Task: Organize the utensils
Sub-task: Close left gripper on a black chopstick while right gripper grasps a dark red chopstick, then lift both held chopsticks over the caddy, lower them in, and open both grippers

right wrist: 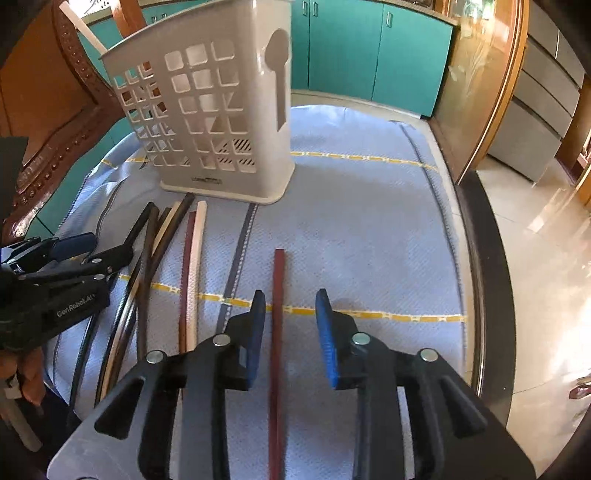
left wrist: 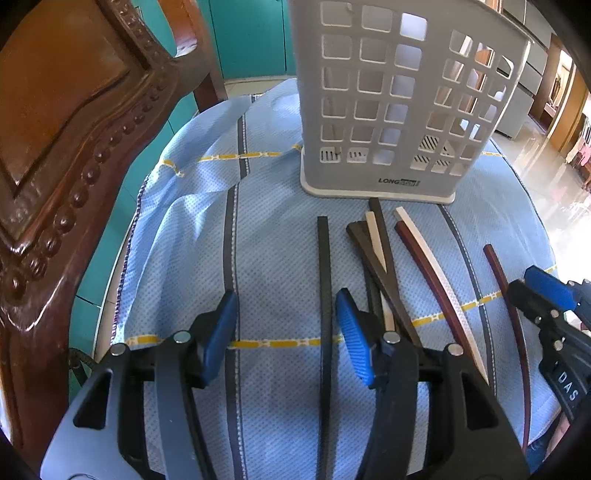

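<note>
A grey perforated utensil holder (left wrist: 399, 99) stands on a blue cloth (left wrist: 266, 240); it also shows in the right wrist view (right wrist: 207, 110) with a white stick (right wrist: 83, 27) poking out. Several chopsticks lie in front of it. My left gripper (left wrist: 286, 325) is open, with a black chopstick (left wrist: 324, 280) lying between its fingers on the cloth. My right gripper (right wrist: 290, 325) is open, with a dark red chopstick (right wrist: 277, 332) lying between its fingers. A crossed bundle of black, brown and white chopsticks (left wrist: 376, 251) and a red and white pair (left wrist: 432, 273) lie between the grippers.
A carved wooden chair back (left wrist: 66, 147) stands close on the left. Teal cabinets (right wrist: 369, 48) are behind. The table's dark edge (right wrist: 487, 258) runs along the right, with a shiny tiled floor (right wrist: 546, 266) beyond it.
</note>
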{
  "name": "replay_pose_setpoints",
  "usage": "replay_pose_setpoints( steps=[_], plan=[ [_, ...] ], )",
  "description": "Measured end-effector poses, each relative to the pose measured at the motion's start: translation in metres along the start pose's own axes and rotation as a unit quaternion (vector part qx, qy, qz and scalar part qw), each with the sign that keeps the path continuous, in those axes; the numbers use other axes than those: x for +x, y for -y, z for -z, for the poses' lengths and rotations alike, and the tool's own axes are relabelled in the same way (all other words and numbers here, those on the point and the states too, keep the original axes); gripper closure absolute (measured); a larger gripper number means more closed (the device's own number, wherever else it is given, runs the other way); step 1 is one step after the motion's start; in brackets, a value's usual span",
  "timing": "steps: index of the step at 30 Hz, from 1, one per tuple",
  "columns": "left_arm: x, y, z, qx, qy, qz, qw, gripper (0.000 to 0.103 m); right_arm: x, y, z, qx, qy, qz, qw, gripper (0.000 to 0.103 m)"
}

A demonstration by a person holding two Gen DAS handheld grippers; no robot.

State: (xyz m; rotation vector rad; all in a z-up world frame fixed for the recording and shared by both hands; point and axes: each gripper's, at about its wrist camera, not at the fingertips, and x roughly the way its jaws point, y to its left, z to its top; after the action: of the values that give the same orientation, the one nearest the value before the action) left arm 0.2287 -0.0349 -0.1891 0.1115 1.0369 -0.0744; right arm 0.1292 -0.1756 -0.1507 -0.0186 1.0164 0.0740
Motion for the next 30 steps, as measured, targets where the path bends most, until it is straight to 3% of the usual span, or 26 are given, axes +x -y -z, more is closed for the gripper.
replay_pose_setpoints(
  steps=[6, 7, 8, 9, 13, 16, 22, 30],
  plan=[
    [0.001, 0.005, -0.003, 0.004, 0.003, -0.004, 1.0, 0.046, 0.011, -0.009, -0.004, -0.012, -0.002, 0.016, 1.0, 0.077],
    [0.001, 0.006, -0.003, 0.005, 0.003, 0.003, 1.0, 0.052, 0.012, -0.01, -0.005, -0.01, -0.004, 0.01, 1.0, 0.082],
    [0.001, 0.007, -0.003, 0.004, 0.0, 0.011, 0.9999, 0.058, 0.011, -0.009, -0.006, -0.006, -0.007, 0.001, 1.0, 0.094],
    [-0.001, 0.008, -0.002, 0.003, -0.002, 0.018, 0.9998, 0.061, 0.011, -0.009, -0.006, -0.003, -0.009, -0.003, 1.0, 0.096],
    [-0.002, 0.007, -0.004, -0.001, -0.007, 0.036, 0.9993, 0.093, 0.012, -0.005, -0.007, 0.018, -0.007, -0.025, 1.0, 0.096],
    [-0.004, 0.005, -0.004, -0.004, 0.005, 0.04, 0.9992, 0.096, 0.004, 0.003, -0.007, 0.038, 0.01, -0.042, 0.998, 0.096],
    [-0.045, -0.009, -0.01, -0.021, 0.068, 0.05, 0.9962, 0.096, -0.04, 0.012, -0.011, 0.045, 0.086, -0.07, 0.993, 0.096],
    [-0.14, -0.033, -0.002, -0.036, 0.197, 0.08, 0.9765, 0.096, -0.125, 0.03, -0.008, 0.039, 0.198, -0.143, 0.969, 0.096]
  ],
)
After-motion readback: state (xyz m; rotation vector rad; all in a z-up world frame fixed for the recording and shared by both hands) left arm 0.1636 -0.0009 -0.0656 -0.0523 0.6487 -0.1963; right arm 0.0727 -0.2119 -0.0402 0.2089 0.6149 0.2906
